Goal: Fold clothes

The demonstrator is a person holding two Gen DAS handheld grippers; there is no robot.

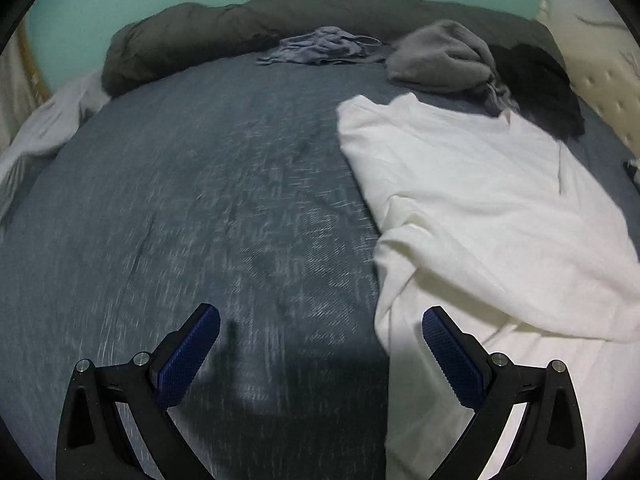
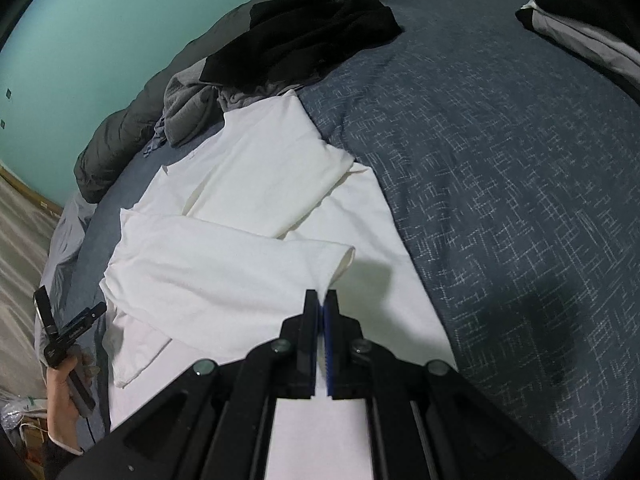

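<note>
White garment (image 2: 256,248) lies part-folded on the bed (image 2: 500,200); right gripper (image 2: 322,300) pinches its sleeve edge for folding, left gripper (image 1: 320,332) hangs spread apart.

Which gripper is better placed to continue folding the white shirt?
Right. The right gripper sits directly over the white shirt, jaws shut beside a folded sleeve. The left gripper is open above the bare blue bedspread, off the shirt's edge.

Bedspread (image 1: 200,200) motion-blurred; white garment (image 1: 480,208) cut off at frame edge; black pile (image 2: 304,36) shapeless.
</note>
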